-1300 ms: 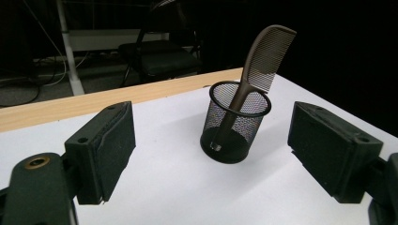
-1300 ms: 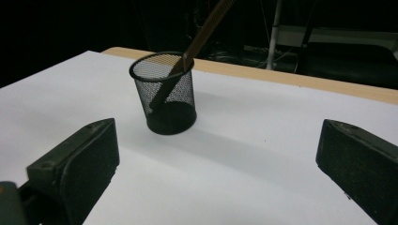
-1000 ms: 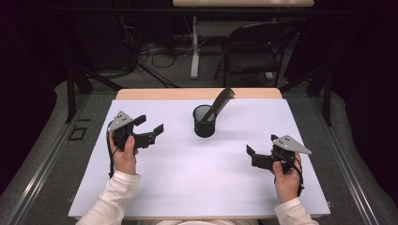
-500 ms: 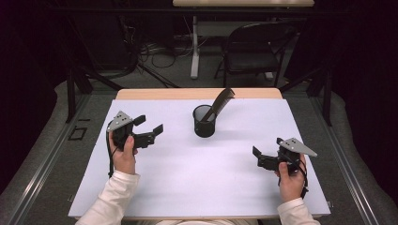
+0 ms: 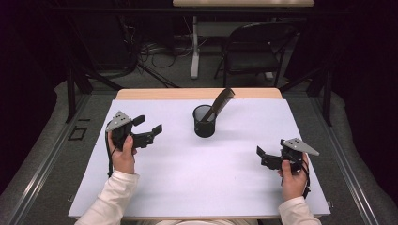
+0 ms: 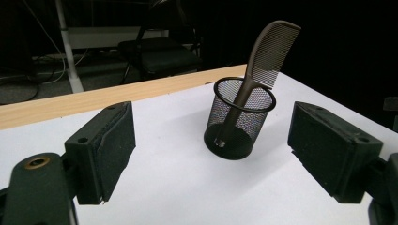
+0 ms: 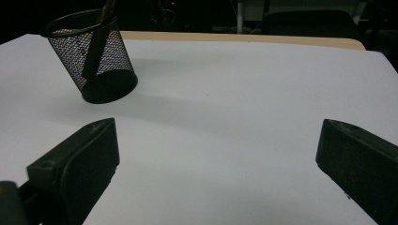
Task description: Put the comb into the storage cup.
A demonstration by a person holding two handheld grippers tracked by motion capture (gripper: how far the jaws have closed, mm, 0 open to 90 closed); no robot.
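Two grippers on the white table [image 5: 197,187], and both sit empty with their jaws spread wide. The left gripper [image 5: 148,130] hangs at the left of the high view, gripped in the person's left hand [image 5: 123,152], a white sleeve [image 5: 110,201] running down to the bottom edge. Its jaws point toward the centre of the frame, apart, nothing between them. In the left gripper view those two black jaws stand at lower left and lower right with bare table between them.

Over at the right of the high view, the right gripper [image 5: 263,157] sits in the right hand [image 5: 293,180], its grey three-cornered plate [image 5: 300,146] on top. Jaws open here too, aimed leftward across the table. The right gripper view confirms it: one jaw at lower left, one at lower right, a wide white gap between.

And the centrepiece: a black mesh cup [image 5: 204,121] stands upright just above the middle of the high view, well apart from both grippers. A dark comb [image 5: 219,104] stands in it, handle down inside, toothed end leaning out over the rim toward the upper right. In the left gripper view the cup [image 6: 239,119] sits mid-frame with the comb [image 6: 270,51] rising to the upper right. In the right gripper view the cup [image 7: 89,56] is at upper left.

Behind the table, a dark folding chair [image 5: 256,51] at the top of the high view.
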